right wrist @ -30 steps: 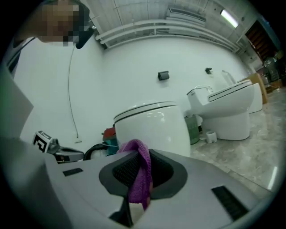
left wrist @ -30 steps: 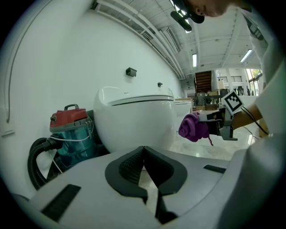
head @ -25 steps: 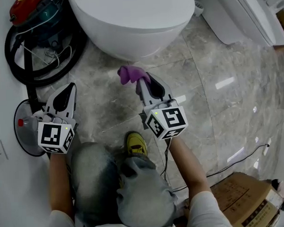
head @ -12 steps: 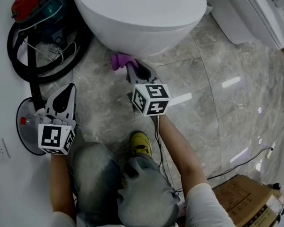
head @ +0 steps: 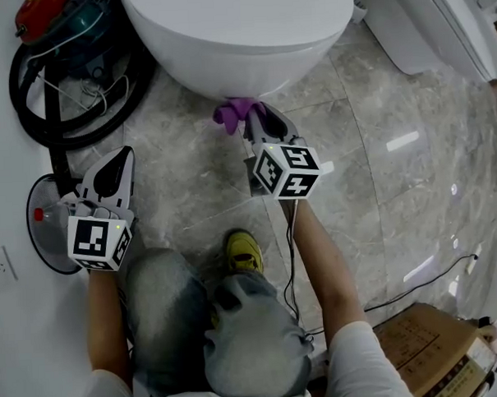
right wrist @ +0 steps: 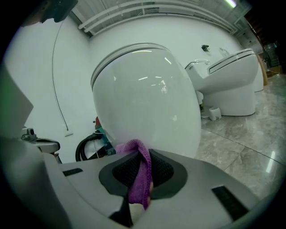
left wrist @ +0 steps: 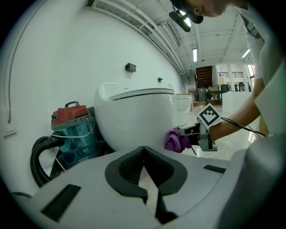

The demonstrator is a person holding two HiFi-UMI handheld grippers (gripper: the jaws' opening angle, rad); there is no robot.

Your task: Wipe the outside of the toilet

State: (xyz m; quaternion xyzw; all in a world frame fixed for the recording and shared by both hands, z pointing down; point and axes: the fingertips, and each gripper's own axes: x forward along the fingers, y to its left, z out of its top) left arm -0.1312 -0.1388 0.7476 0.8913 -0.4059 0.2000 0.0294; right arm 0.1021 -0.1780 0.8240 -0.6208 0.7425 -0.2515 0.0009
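A grey marbled tile floor (head: 378,147) fills the head view. At its top stands the toilet (head: 233,30), a white, glossy, egg-shaped bowl with its lid down. In the right gripper view its rounded front (right wrist: 147,103) is smooth and bright with ceiling-light reflections, and a thin dark seam runs under the lid. A second white toilet (head: 422,21) stands to the right, apart from the first. On the left, against the wall, is a vacuum (head: 60,29) with a red top and teal body, its black hose (head: 31,104) coiled on the floor. The person crouches at the bottom in grey trousers, with a cardboard box (head: 428,350) at the lower right corner.

The right gripper (head: 257,119) reaches to the lower front of the bowl. Its jaws are clamped on a purple cloth (head: 235,112), which lies bunched at the bowl's underside; in the right gripper view the cloth (right wrist: 140,174) runs as a knitted strip between the two black pads, and its top end lies against the white curve. From the left gripper view it is a crumpled purple wad (left wrist: 175,140) at the bowl's base.

The left gripper (head: 115,162) hangs back over the floor near the hose, well apart from the toilet; its pads meet at the tip with nothing between them (left wrist: 144,152).

A yellow shoe (head: 244,253) is planted on the tiles between the forearms.
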